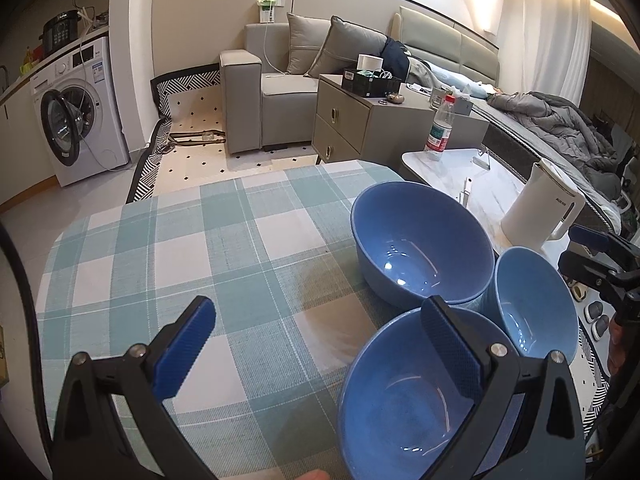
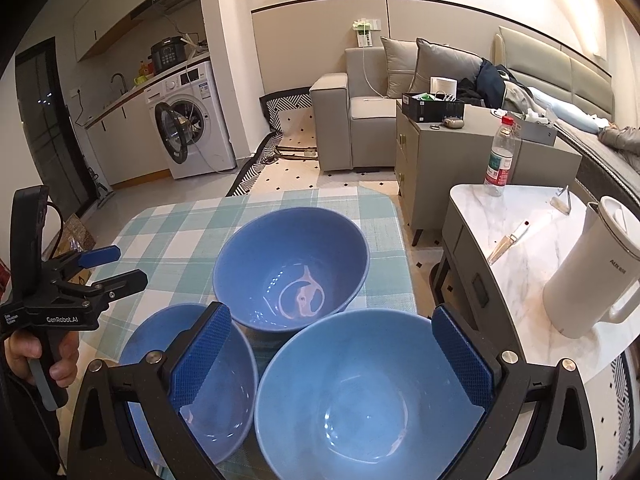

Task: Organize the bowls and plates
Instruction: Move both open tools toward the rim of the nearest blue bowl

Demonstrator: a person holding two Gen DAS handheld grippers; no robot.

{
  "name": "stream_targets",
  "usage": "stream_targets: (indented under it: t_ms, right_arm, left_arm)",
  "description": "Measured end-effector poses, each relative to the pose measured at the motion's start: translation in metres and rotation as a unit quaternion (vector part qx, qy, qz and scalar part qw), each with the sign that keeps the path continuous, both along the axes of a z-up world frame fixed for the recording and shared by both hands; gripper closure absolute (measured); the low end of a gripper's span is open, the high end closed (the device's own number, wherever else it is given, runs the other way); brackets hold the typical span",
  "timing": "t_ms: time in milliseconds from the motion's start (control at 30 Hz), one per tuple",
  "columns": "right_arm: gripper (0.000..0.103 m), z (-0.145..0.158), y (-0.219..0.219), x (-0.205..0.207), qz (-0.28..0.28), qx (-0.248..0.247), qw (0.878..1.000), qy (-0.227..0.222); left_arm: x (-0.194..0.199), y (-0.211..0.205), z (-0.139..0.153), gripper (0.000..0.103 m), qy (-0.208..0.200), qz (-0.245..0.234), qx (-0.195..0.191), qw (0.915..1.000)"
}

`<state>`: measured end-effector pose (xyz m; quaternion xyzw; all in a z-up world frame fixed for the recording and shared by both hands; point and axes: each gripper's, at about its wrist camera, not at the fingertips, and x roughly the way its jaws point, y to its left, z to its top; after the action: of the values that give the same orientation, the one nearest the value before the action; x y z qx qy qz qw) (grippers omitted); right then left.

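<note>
Three blue bowls stand close together on the checked tablecloth [image 1: 168, 264]. In the left wrist view the far bowl [image 1: 420, 240] is largest, a near bowl [image 1: 400, 400] sits under my right finger, and a third bowl [image 1: 532, 304] is at the right. My left gripper [image 1: 320, 348] is open and empty above the cloth. In the right wrist view my right gripper [image 2: 332, 352] is open and empty, over the nearest bowl [image 2: 360, 400]; the left bowl [image 2: 216, 392] and the far bowl [image 2: 292, 264] lie beyond. The left gripper also shows there [image 2: 120, 264].
A marble side table [image 2: 520, 248] at the right holds a white kettle [image 2: 596, 268], a water bottle [image 2: 500, 156] and small items. A grey cabinet [image 2: 424, 160], a sofa [image 2: 360, 112] and a washing machine [image 2: 192, 120] stand beyond the table.
</note>
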<state>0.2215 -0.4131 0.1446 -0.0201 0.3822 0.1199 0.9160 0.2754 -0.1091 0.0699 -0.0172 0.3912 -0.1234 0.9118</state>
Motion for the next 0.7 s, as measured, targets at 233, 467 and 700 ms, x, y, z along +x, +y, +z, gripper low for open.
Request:
stream_targets:
  t_ms: [233,467,700]
  right_arm:
    - [0.001,-0.002,-0.002,0.011,-0.003,0.002,1.0,0.006]
    - [0.001,-0.005,-0.001,0.019,-0.002,0.001,1.0,0.012]
    - [0.001,-0.01,-0.006,0.029,-0.008,0.022,0.999,0.027]
  left_arm:
    - [0.012,0.0,-0.006,0.0,0.013,0.008,-0.008,0.9999]
    - [0.022,-0.003,-0.011,0.0,0.025,0.004,-0.011,0.9996]
    - [0.03,-0.005,-0.012,0.001,0.032,-0.002,-0.019,0.9993]
